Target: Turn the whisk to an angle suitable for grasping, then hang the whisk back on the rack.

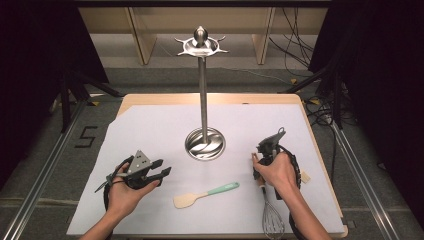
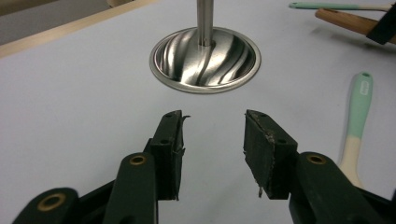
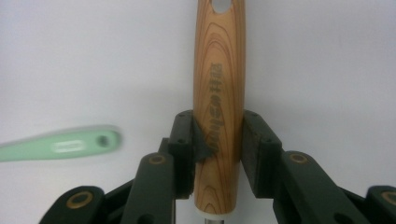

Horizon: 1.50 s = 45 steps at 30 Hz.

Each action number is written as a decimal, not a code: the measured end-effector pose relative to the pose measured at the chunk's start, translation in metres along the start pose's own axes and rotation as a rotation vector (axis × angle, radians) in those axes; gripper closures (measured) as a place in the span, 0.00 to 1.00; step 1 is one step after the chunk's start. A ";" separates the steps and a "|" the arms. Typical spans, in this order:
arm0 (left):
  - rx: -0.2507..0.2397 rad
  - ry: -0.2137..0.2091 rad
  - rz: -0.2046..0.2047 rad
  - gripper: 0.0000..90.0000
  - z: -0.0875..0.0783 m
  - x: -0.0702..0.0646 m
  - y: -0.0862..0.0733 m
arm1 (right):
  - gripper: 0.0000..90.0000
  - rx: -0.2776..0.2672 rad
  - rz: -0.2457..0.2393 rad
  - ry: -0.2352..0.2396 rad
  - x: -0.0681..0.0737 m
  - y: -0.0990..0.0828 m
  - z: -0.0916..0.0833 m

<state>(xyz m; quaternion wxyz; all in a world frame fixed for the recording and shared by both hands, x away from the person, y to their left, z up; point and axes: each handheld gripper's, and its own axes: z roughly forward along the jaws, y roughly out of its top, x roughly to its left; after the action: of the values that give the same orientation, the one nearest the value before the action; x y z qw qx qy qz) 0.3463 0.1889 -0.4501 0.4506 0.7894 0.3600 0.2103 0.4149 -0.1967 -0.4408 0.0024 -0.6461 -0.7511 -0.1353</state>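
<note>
High view: whisk [image 1: 272, 216] at 5 o'clock on the worktop [image 1: 150, 135], right gripper [image 1: 263, 159] on its handle; left gripper [image 1: 162, 168] at 8 o'clock, spatula [image 1: 205, 194] between them. Left gripper view: fingers [image 2: 170, 144] apart, nothing between, stand base [image 2: 205, 59] at 12 o'clock. Right gripper view: fingers [image 3: 183, 140] clamped on wooden whisk handle [image 3: 218, 102].

Table [image 1: 150, 130] was bright, surroundings dark; glare on stand base [image 2: 205, 58]; mint spatula [image 3: 60, 145] motion-blurred in right gripper view, otherwise sharp.
</note>
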 end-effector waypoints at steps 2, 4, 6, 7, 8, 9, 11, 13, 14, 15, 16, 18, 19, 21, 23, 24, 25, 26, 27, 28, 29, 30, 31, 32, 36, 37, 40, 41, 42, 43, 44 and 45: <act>-0.021 -0.017 0.016 0.60 0.000 -0.003 0.004 | 0.76 -0.092 -0.059 0.088 0.003 -0.004 -0.012; -0.030 -0.021 0.027 0.57 0.000 -0.005 0.007 | 0.76 -0.208 -0.138 0.091 0.006 -0.009 -0.021; -0.077 -0.056 0.033 0.55 0.001 -0.010 0.020 | 0.76 -0.303 -0.238 0.097 0.008 -0.017 -0.030; -0.077 -0.056 0.033 0.54 0.001 -0.010 0.020 | 0.76 -0.303 -0.238 0.097 0.008 -0.017 -0.030; -0.089 -0.071 0.032 0.52 0.001 -0.012 0.025 | 0.76 -0.384 -0.281 0.136 0.014 -0.026 -0.040; -0.116 -0.090 0.055 0.51 0.001 -0.014 0.036 | 0.76 -0.452 -0.324 0.162 0.014 -0.029 -0.043; -0.134 -0.098 0.036 0.51 0.002 -0.017 0.041 | 0.76 -0.479 -0.360 0.189 0.016 -0.033 -0.048; -0.172 -0.104 0.049 0.45 0.001 -0.022 0.054 | 0.76 -0.594 -0.469 0.174 0.020 -0.040 -0.058; -0.186 -0.100 0.034 0.43 0.001 -0.023 0.058 | 0.76 -0.621 -0.491 0.173 0.021 -0.041 -0.059; -0.186 -0.100 0.034 0.42 0.001 -0.023 0.058 | 0.76 -0.621 -0.491 0.173 0.021 -0.041 -0.059; -0.200 -0.097 0.019 0.41 0.000 -0.022 0.063 | 0.76 -0.658 -0.485 0.177 0.025 -0.047 -0.066; -0.219 -0.104 0.006 0.42 0.000 -0.020 0.068 | 0.76 -0.715 -0.493 0.175 0.026 -0.049 -0.071; -0.219 -0.104 0.006 0.42 0.000 -0.020 0.068 | 0.76 -0.732 -0.494 0.184 0.027 -0.050 -0.074; -0.234 -0.100 0.009 0.42 -0.001 -0.019 0.072 | 0.76 -0.758 -0.496 0.181 0.027 -0.050 -0.076; -0.248 -0.097 0.012 0.43 -0.002 -0.019 0.076 | 0.76 -0.787 -0.480 0.181 0.028 -0.052 -0.081; -0.256 -0.098 0.017 0.44 -0.002 -0.018 0.078 | 0.76 -0.800 -0.483 0.178 0.028 -0.052 -0.083; -0.263 -0.099 0.023 0.45 -0.003 -0.018 0.080 | 0.76 -0.835 -0.482 0.176 0.028 -0.051 -0.082; -0.277 -0.100 0.034 0.45 -0.003 -0.018 0.082 | 0.76 -0.852 -0.519 0.151 0.027 -0.051 -0.084; -0.275 -0.103 0.033 0.46 -0.004 -0.019 0.083 | 0.76 -0.826 -0.501 0.165 0.029 -0.053 -0.086; -0.279 -0.102 0.034 0.47 -0.004 -0.020 0.084 | 0.76 -0.842 -0.518 0.163 0.029 -0.052 -0.087; -0.278 -0.102 0.038 0.47 -0.004 -0.021 0.085 | 0.76 -0.832 -0.516 0.168 0.029 -0.053 -0.089; -0.287 -0.111 0.041 0.49 -0.002 -0.023 0.087 | 0.76 -0.858 -0.495 0.175 0.032 -0.053 -0.091; -0.287 -0.111 0.041 0.49 -0.002 -0.023 0.087 | 0.76 -0.858 -0.495 0.175 0.032 -0.053 -0.091; -0.281 -0.114 0.052 0.49 -0.002 -0.024 0.088 | 0.76 -0.872 -0.504 0.175 0.032 -0.052 -0.091; -0.292 -0.141 0.060 0.52 0.002 -0.029 0.096 | 0.76 -0.863 -0.505 0.188 0.035 -0.052 -0.092; -0.292 -0.154 0.053 0.54 0.004 -0.031 0.099 | 0.76 -0.873 -0.514 0.183 0.040 -0.052 -0.091; -0.301 -0.192 0.057 0.55 0.005 -0.037 0.109 | 0.76 -0.894 -0.515 0.184 0.045 -0.052 -0.091; -0.306 -0.204 0.049 0.56 0.006 -0.039 0.113 | 0.76 -0.886 -0.506 0.189 0.049 -0.053 -0.091; -0.311 -0.214 0.046 0.57 0.006 -0.040 0.117 | 0.76 -0.893 -0.533 0.187 0.050 -0.051 -0.091; -0.323 -0.225 0.034 0.58 0.007 -0.042 0.121 | 0.76 -0.894 -0.534 0.189 0.056 -0.050 -0.092; -0.332 -0.232 0.023 0.58 0.007 -0.045 0.125 | 0.76 -0.894 -0.534 0.189 0.056 -0.050 -0.092; -0.338 -0.245 0.023 0.58 0.007 -0.047 0.129 | 0.76 -0.898 -0.528 0.191 0.059 -0.051 -0.092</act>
<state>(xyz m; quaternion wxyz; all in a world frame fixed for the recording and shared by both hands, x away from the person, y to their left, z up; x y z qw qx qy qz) 0.3692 0.1057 -0.3427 0.6143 0.7265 0.2531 0.1754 0.3401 -0.1648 -0.3520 -0.2403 -0.3574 -0.7527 -0.4979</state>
